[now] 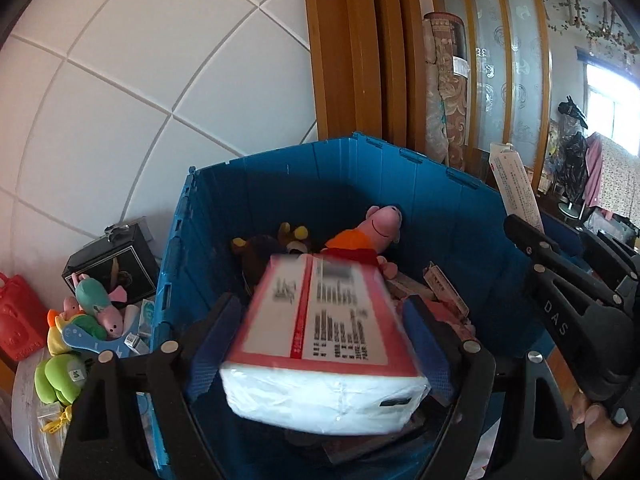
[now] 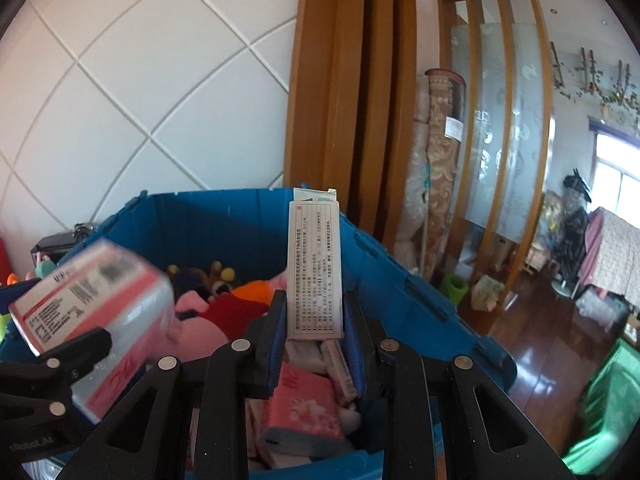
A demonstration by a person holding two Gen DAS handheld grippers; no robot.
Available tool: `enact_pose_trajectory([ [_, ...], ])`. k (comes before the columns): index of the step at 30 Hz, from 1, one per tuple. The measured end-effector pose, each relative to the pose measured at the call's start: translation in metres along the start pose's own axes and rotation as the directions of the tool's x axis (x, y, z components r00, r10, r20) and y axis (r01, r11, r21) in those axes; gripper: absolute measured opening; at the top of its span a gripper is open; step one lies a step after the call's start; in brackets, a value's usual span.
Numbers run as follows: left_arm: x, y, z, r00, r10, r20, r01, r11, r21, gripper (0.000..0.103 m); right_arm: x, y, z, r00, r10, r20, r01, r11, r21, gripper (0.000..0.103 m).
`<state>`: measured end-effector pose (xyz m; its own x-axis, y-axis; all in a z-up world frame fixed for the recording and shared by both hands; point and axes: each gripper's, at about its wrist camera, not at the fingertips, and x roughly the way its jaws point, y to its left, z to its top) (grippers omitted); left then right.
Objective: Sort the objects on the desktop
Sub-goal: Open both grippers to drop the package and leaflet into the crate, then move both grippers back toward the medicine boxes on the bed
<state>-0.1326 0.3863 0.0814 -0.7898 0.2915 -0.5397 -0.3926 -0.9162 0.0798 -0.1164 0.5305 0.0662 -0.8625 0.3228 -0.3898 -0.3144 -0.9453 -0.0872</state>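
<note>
A red-and-white tissue pack (image 1: 320,344) lies blurred between the wide blue pads (image 1: 212,344) of my left gripper (image 1: 322,304), over the blue crate (image 1: 280,156). The gripper itself looks sharp, so the pack seems loose in the open jaws. In the right wrist view the same pack (image 2: 92,312) hangs over the crate's (image 2: 200,200) left rim. My right gripper (image 2: 316,300) is shut on a tall white medicine box (image 2: 315,256), upright over the crate. That gripper (image 1: 552,236) and its box (image 1: 516,184) also show at the right of the left wrist view.
The crate holds a pink pig plush (image 1: 380,222), a brown plush (image 1: 260,248), pink tissue packs (image 2: 304,412) and small boxes. Left of it are several plush toys (image 1: 92,308), a black box (image 1: 116,264) and a red object (image 1: 16,320). Behind rise a wooden frame and rolled carpets (image 1: 444,92).
</note>
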Motion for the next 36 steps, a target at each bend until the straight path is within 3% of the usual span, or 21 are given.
enact_pose_trajectory([
  [6, -0.001, 0.001, 0.004, 1.000, 0.001, 0.002, -0.001, 1.000, 0.002, 0.084, 0.012, -0.001, -0.001, 1.000, -0.009, -0.030, 0.009, 1.000, -0.022, 0.030],
  [7, -0.001, 0.001, 0.003, 1.000, 0.001, 0.000, -0.001, 1.000, 0.003, 0.084, 0.011, 0.001, -0.001, 0.999, -0.012, -0.031, 0.011, 1.000, -0.024, 0.038],
  [8, -0.002, 0.001, 0.003, 1.000, 0.000, -0.002, 0.000, 1.000, 0.005, 0.084, 0.012, -0.001, -0.001, 0.999, -0.018, -0.031, 0.017, 1.000, -0.025, 0.058],
  [9, -0.002, 0.002, 0.002, 1.000, -0.002, -0.005, 0.002, 1.000, 0.006, 0.084, 0.011, -0.001, -0.002, 0.999, -0.020, -0.029, 0.020, 0.999, -0.027, 0.071],
  [10, -0.003, 0.002, 0.001, 1.000, -0.003, -0.006, 0.003, 1.000, 0.005, 0.084, 0.010, 0.000, -0.001, 0.999, -0.025, -0.024, 0.024, 0.999, -0.028, 0.093],
  [11, -0.005, 0.004, 0.000, 1.000, -0.005, -0.007, 0.005, 1.000, 0.003, 0.084, 0.006, 0.002, -0.002, 0.999, -0.037, -0.014, 0.037, 0.999, -0.031, 0.102],
  [21, -0.035, 0.044, -0.015, 0.999, 0.039, 0.022, -0.038, 0.997, -0.060, 0.085, -0.029, 0.025, 0.000, 0.997, -0.041, 0.063, 0.044, 0.998, -0.048, 0.103],
  [29, -0.069, 0.109, -0.036, 0.993, 0.088, 0.074, -0.075, 0.984, -0.161, 0.085, -0.059, 0.070, 0.004, 0.993, 0.062, 0.100, -0.055, 0.996, -0.064, 0.103],
  [36, -0.090, 0.170, -0.063, 0.988, 0.144, 0.058, -0.128, 0.966, -0.225, 0.085, -0.087, 0.130, 0.011, 0.974, 0.180, 0.136, -0.167, 0.981, -0.101, 0.103],
])
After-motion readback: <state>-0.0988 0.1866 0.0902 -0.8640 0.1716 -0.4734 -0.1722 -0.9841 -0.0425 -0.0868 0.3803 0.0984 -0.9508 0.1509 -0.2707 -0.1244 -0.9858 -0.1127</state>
